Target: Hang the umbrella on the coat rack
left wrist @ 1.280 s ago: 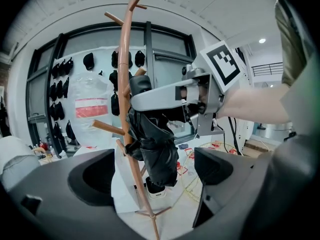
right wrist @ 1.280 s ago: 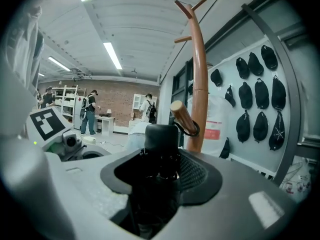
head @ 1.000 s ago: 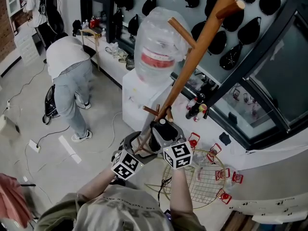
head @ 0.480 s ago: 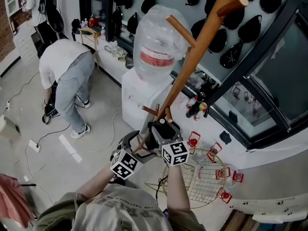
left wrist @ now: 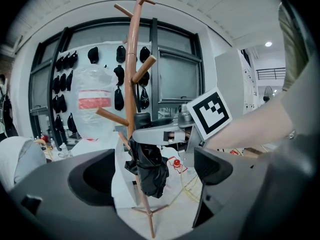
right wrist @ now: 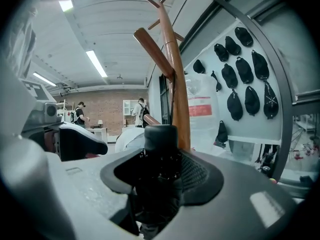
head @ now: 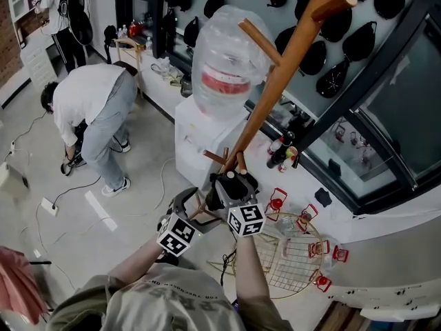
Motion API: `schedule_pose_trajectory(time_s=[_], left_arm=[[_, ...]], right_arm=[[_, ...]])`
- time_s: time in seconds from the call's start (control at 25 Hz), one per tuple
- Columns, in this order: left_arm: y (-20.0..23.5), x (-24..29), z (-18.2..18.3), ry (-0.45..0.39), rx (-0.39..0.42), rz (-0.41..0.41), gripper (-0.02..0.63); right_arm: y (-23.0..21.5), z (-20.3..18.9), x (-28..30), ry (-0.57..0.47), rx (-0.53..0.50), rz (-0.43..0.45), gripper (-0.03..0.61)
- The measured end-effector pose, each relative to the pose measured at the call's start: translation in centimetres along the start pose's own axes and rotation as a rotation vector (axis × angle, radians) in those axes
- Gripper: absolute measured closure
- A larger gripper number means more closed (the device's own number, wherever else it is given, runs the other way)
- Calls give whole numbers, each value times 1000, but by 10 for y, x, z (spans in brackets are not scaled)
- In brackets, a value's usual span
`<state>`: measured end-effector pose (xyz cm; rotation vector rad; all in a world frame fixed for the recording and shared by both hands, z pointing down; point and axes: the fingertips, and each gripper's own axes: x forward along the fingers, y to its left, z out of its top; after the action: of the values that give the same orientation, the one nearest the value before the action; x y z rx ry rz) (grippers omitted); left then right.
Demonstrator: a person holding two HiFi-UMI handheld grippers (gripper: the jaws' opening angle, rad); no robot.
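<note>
Black umbrella (left wrist: pixel 149 170): folded, hanging upright just beside the pole of the coat rack (left wrist: pixel 131 79), under a low peg; it may touch the pole, hard to tell.
Right claw (right wrist: pixel 160 181): clamped on the umbrella's handle, the bundle dangling below its jaws.
Left claw (head: pixel 195 204): jaws apart, nothing gripped, near the umbrella, not touching it.
Water cooler (head: pixel 224 74): white, behind the rack.

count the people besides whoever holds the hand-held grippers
3: a bent-over person at the head view's left, a backpack wearer behind them, a third person by the brick wall. Others may be hidden.
</note>
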<state>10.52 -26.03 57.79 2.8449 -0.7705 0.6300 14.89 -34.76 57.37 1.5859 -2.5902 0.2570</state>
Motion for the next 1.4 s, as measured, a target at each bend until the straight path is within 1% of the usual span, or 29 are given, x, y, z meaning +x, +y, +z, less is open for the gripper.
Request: schedule_pose_trajectory(time_s=[0.16,0.36,0.44,0.52,0.6,0.8,1.12,1.24,1.4], left_arm=[[4,0,-3,4,-5,10,138],[8,-2,-4,6,-7,26,138],[9,-2,-4,10,-5,29,138],[10,-1,-5,13,-4,33,138],[10,-1,-7,16,-5,37,138],[11,0,-7,20,-8,45,138],[9,-2,-5,22,-15,59,138],[8,-4,-5,16,-20,69,138],[11,-12,4,-15,-33,95,138]], right_arm=[[-4,-7,3,-13,19,-18,370],[-5,-11,7,-11,13,-28,368],[-5,-13,8,-9,28,-25,351],[-6,-16,9,-4,44,-16,350],[-6,-20,9,6,57,-6,307],[-7,-23,5,-3,83,7,305],[-4,-6,-13,-57,83,16,305],[-1,10,-25,-103,76,22,305],[4,39,-45,-186,58,9,305]])
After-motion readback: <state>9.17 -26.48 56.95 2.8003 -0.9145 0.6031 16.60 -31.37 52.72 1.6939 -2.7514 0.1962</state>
